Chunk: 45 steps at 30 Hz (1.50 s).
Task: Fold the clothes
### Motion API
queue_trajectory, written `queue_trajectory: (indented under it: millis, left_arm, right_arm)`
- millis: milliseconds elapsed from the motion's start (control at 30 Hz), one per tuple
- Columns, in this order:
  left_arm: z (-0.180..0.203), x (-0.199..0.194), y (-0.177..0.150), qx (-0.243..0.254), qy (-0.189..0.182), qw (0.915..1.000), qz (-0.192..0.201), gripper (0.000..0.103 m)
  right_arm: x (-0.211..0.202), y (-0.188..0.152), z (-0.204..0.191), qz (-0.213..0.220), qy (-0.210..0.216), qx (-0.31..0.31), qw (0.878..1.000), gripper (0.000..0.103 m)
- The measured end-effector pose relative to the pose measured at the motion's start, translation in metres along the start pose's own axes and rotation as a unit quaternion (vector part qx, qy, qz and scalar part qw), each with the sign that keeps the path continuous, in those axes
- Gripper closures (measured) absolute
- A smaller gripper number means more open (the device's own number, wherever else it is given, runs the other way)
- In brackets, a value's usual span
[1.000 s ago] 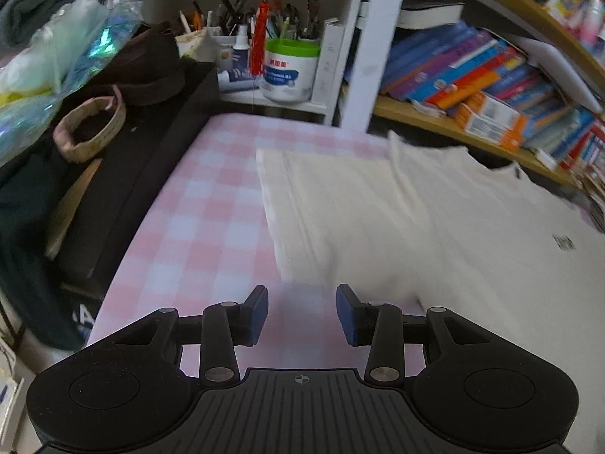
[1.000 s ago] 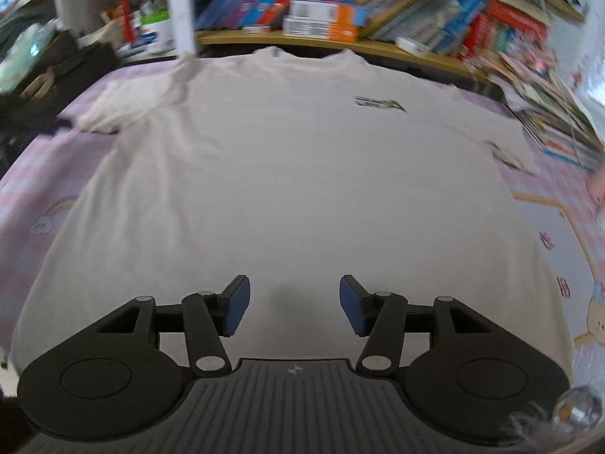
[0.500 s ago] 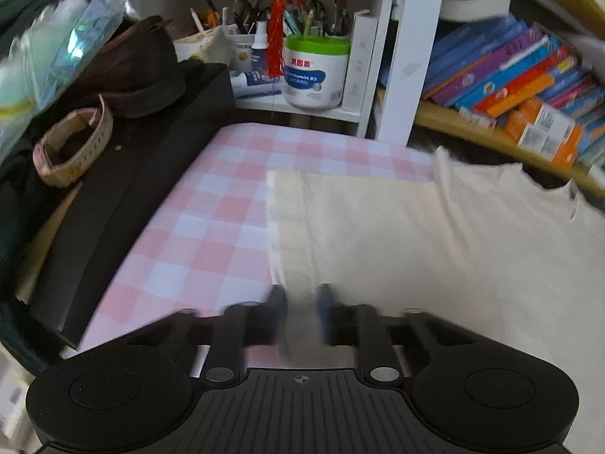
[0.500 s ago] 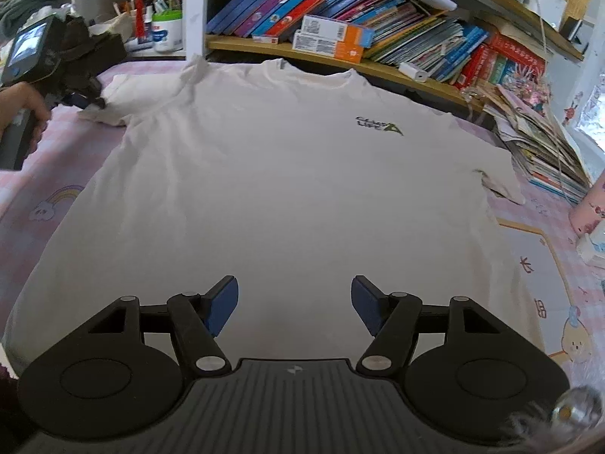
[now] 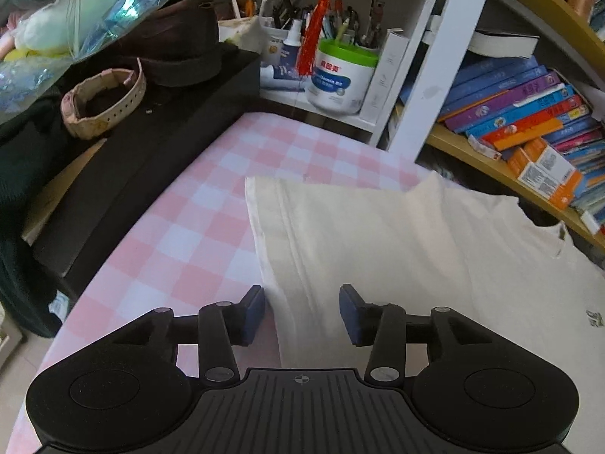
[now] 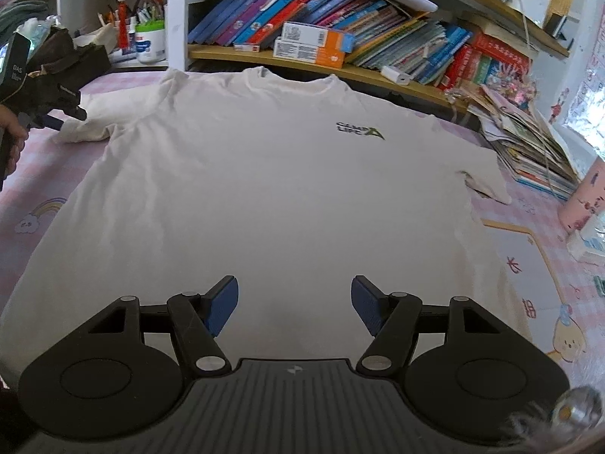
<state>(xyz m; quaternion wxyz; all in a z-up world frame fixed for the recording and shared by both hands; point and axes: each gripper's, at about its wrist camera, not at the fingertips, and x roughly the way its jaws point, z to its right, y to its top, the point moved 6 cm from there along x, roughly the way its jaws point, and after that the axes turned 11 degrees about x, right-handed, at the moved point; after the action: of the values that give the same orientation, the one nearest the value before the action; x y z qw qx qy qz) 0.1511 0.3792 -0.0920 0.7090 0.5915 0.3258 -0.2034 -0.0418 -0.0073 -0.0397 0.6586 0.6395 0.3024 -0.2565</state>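
A cream T-shirt lies flat, front up, on the pink checked cloth, with a small dark logo on its chest. Its collar points toward the bookshelf. In the left wrist view my left gripper is open just above the shirt's left sleeve; the sleeve's hemmed edge runs between the two fingers. My right gripper is open over the shirt's lower middle, holding nothing. The far sleeve is slightly crumpled. A hand holds the left tool at the far left.
A black box with a pale band on it borders the cloth on the left. A white post, a green-lidded tub of pens and bookshelves stand behind. Magazines and a pink cup sit right.
The left gripper moved forward over the sleeve; its fingers narrowed in a blur, then spread again. The right gripper drew back from the shirt and opened somewhat wider.
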Motion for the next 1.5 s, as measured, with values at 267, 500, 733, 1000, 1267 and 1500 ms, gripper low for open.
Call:
queue_trajectory:
  millis: [267,500,733,1000,1267,1500]
  left_arm:
    - [0.007,0.010,0.004,0.042,0.052,0.9978,0.003,0.086]
    - [-0.016,0.004,0.009,-0.089,-0.004,0.9960,0.006,0.097]
    - [0.044,-0.042,0.043,-0.081,-0.041,0.9925,0.082,0.097]
    - [0.206,-0.061,0.054,0.069,-0.078,0.9876,0.117,0.091]
    - [0.283,-0.006,-0.028,0.157,-0.110,0.9808,-0.032,0.031]
    - [0.249,-0.044,-0.039,0.153,-0.082,0.9847,-0.016,0.031]
  right_arm:
    - [-0.002,-0.003,0.017,-0.002,-0.011,0.011,1.000,0.039]
    - [0.005,0.002,0.034,0.001,0.009,0.016,1.000,0.039]
    - [0.022,0.012,0.059,-0.004,0.058,0.005,0.998,0.039]
    - [0.034,0.015,0.099,-0.018,0.103,-0.004,0.995,0.039]
    - [0.041,0.016,0.133,-0.025,0.117,-0.004,0.993,0.039]
    - [0.053,0.019,0.144,-0.036,0.143,0.000,0.989,0.039]
